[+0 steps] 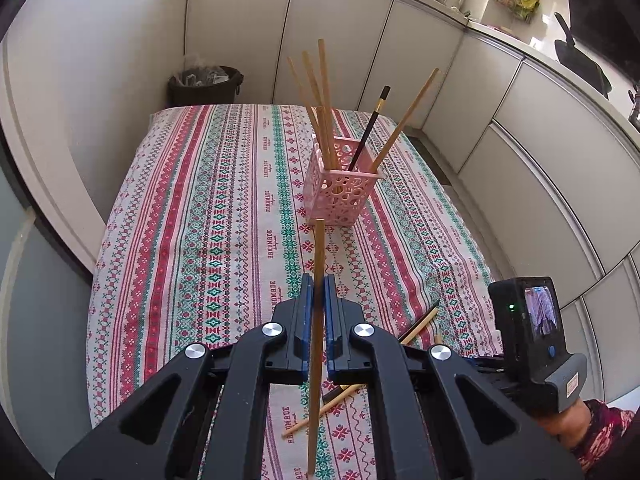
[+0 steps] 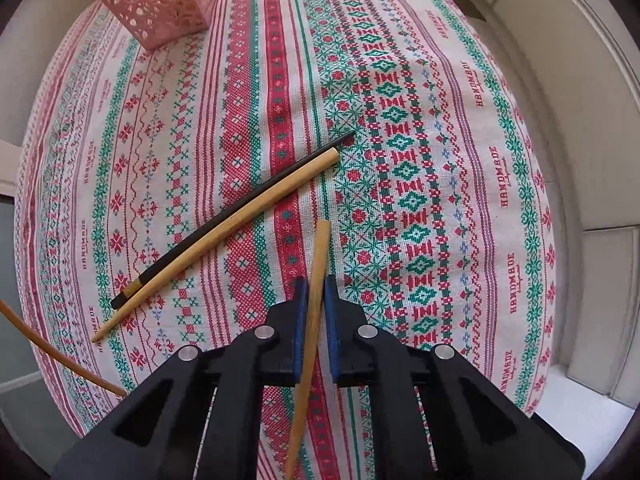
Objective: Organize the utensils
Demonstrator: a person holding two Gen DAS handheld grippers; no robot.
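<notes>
My left gripper (image 1: 319, 280) is shut on a bamboo chopstick (image 1: 319, 248) that runs forward toward the pink perforated basket (image 1: 340, 200). The basket stands upright mid-table and holds several bamboo chopsticks and one black chopstick (image 1: 368, 132). My right gripper (image 2: 316, 284) points down at the cloth, shut on another bamboo chopstick (image 2: 321, 248). To its left a black chopstick (image 2: 336, 145) and a bamboo chopstick (image 2: 224, 238) lie side by side on the cloth. The basket (image 2: 160, 4) shows at the top left of the right wrist view.
A striped red, green and white tablecloth (image 1: 200, 220) covers the table. A dark bin (image 1: 204, 84) stands beyond its far edge. White cabinets (image 1: 520, 160) run along the right. The right gripper's camera housing (image 1: 532, 320) and a hand sit at the table's near right.
</notes>
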